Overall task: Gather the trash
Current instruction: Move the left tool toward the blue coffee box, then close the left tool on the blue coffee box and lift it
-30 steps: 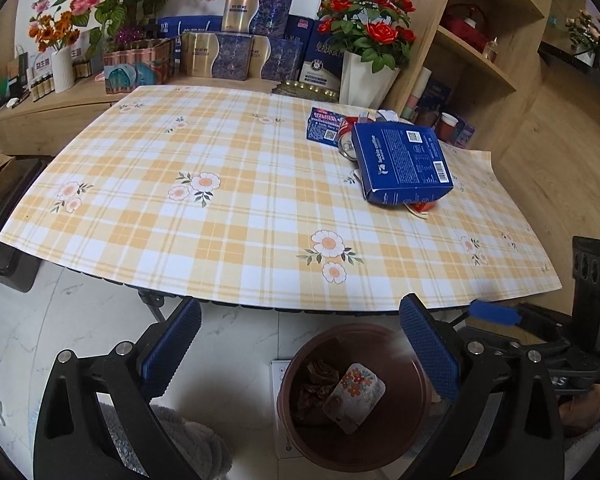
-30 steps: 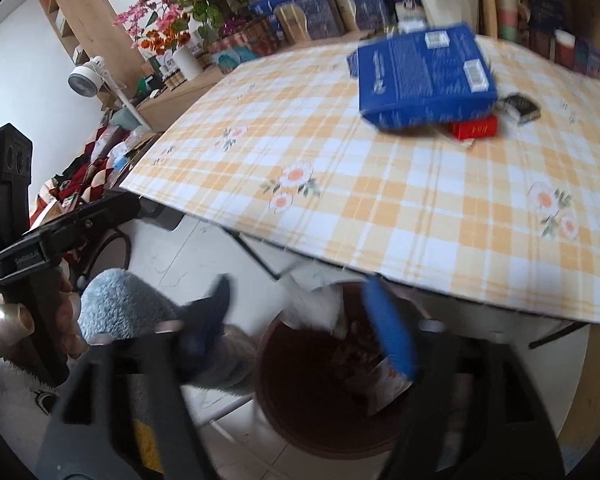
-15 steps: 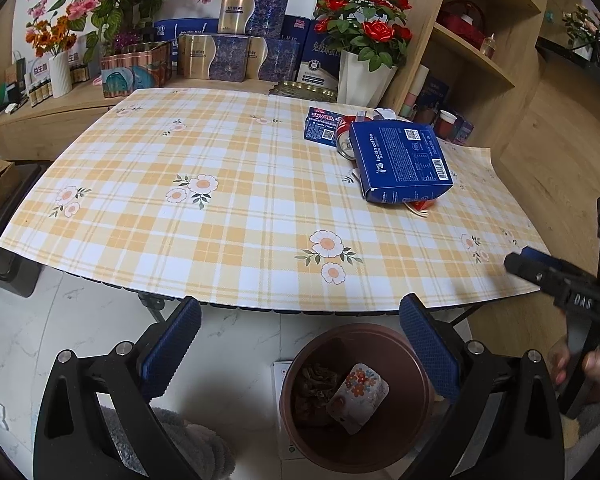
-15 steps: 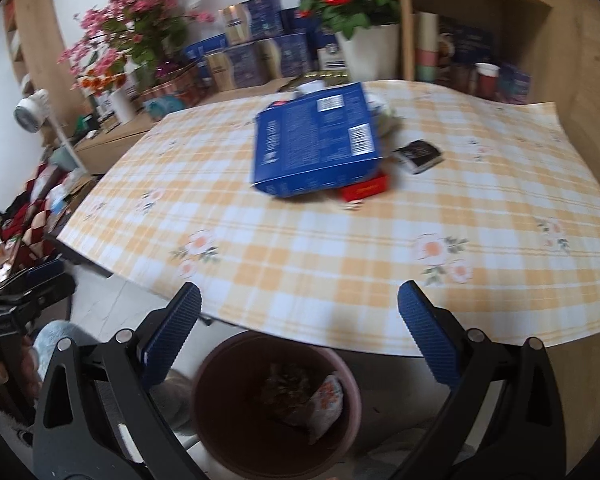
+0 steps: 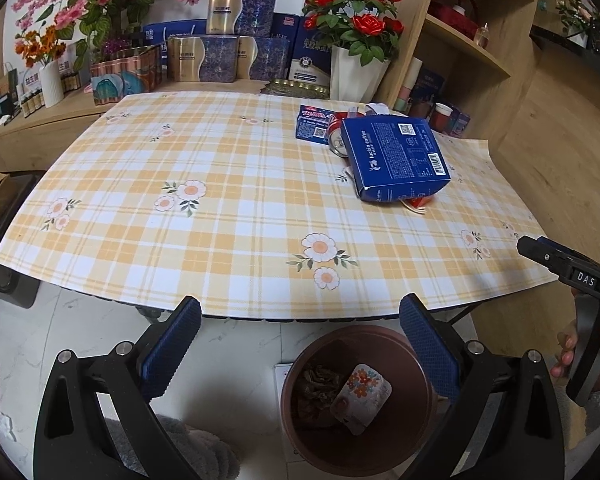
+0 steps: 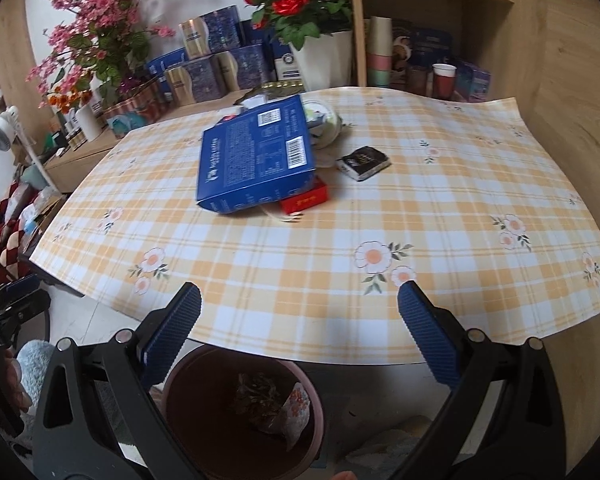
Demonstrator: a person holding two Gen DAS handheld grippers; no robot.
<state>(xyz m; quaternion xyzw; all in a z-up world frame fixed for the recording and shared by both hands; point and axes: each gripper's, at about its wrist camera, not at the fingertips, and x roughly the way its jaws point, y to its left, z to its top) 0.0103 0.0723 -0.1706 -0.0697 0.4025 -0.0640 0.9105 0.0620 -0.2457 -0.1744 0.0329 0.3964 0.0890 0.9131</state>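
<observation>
A brown bin [image 5: 296,420] stands on the floor under the table's near edge, holding a flowered wrapper [image 5: 360,398] and dark scraps; it also shows in the right wrist view [image 6: 204,432]. On the checked tablecloth [image 5: 220,208] lies a trash pile: a big blue coffee box [image 5: 396,158] [image 6: 256,156] resting on a red pack [image 6: 304,200], a small blue box [image 5: 314,126], a can [image 5: 336,142], a black pack [image 6: 364,162] and a clear cup [image 6: 324,124]. My left gripper [image 5: 300,344] is open and empty above the bin. My right gripper [image 6: 300,328] is open and empty at the table edge.
Boxes, tins and flower vases [image 5: 356,76] line a sideboard behind the table. A wooden shelf unit [image 5: 460,48] with cups stands at the back right. A fan [image 6: 2,132] and clutter sit to the left. The floor is white tile.
My right gripper has risen from down over the bin and swung right, now level with the table edge and facing the trash pile. My left gripper has barely moved.
</observation>
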